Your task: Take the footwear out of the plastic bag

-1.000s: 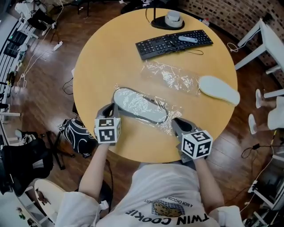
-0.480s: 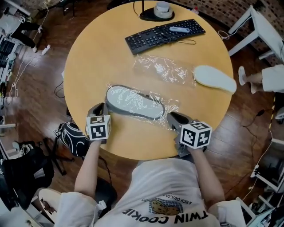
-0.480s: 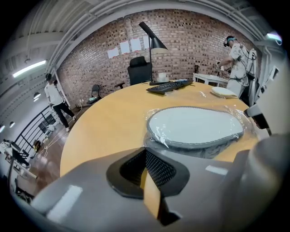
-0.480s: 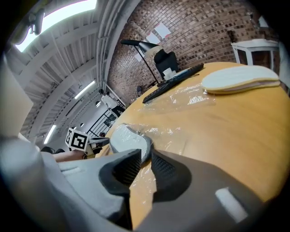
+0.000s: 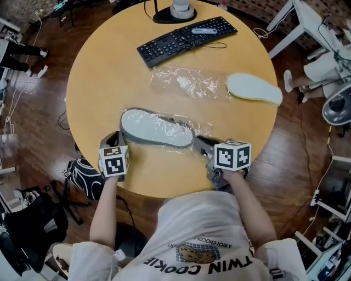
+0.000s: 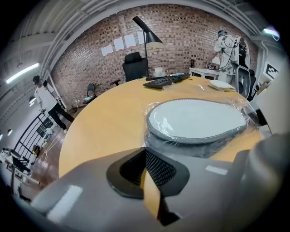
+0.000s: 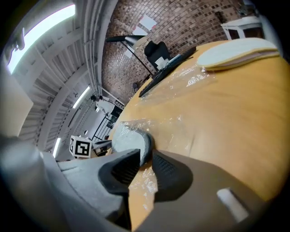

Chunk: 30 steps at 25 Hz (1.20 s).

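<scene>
Since the earlier frame both grippers have sunk a little toward the table, the right one has rolled about its own line, and the grey slipper (image 5: 156, 127) lies where it did, sole up inside its plastic bag (image 5: 191, 125) near the person's edge of the table (image 5: 109, 71)

The clear film wraps the slipper loosely and trails off past its right end. There the right gripper (image 5: 198, 141) has its jaws either side of that loose film; they have just been opening and now stand a little spread, with crinkled plastic lying between them on the wood and the slipper's rounded end just beyond the tips. The pads do not look to be pressing on the film. At the slipper's other end the left gripper (image 5: 117, 135) points down at the table just beside the bag, its jaws pressed together at the tips with nothing seen between them.

Farther out, a second slipper (image 5: 254, 88) lies bare at the right of the table, and an empty bag (image 5: 189, 82) lies flat just beside it, between the wrapped slipper and the keyboard (image 5: 186, 39). A lamp base (image 5: 174, 13) stands at the far edge.

As a judgement, the task is about half done: one slipper is out of its wrapping, the other is fully inside. What is left is to get a firm hold on the film, hold the shoe, and draw the two apart
</scene>
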Each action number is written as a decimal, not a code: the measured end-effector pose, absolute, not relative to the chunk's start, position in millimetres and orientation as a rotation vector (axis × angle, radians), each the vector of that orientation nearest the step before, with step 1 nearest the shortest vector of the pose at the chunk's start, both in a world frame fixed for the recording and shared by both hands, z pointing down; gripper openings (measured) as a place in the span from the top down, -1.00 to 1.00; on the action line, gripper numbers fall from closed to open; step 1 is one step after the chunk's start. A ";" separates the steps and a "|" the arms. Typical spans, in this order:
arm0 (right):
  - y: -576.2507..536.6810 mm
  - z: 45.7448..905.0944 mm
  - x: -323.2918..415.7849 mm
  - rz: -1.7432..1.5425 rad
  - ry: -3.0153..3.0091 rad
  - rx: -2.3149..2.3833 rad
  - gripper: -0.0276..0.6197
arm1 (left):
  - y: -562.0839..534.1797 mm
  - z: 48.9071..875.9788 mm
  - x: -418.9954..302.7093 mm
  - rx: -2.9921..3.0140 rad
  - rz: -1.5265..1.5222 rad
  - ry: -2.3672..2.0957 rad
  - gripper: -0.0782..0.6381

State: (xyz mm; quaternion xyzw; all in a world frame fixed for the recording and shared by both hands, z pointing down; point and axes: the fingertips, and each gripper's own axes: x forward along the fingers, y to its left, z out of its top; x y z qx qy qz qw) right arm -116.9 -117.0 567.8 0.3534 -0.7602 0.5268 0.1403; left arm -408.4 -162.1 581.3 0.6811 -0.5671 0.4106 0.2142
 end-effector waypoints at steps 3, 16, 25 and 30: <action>-118.6 567.6 -121.9 1.619 -2.178 0.989 0.43 | -163.4 582.0 -407.9 1.890 1.138 -1.559 0.78; -123.8 571.3 -145.3 1.750 -2.152 0.806 0.36 | -165.7 584.7 -408.2 1.912 1.155 -1.522 0.78; -122.9 572.2 -144.3 1.711 -2.171 0.827 0.56 | -167.0 583.6 -408.2 1.897 1.214 -1.571 0.78; -121.5 567.6 -140.4 1.702 -2.206 0.848 0.60 | -165.9 585.5 -406.5 1.863 1.226 -1.575 0.78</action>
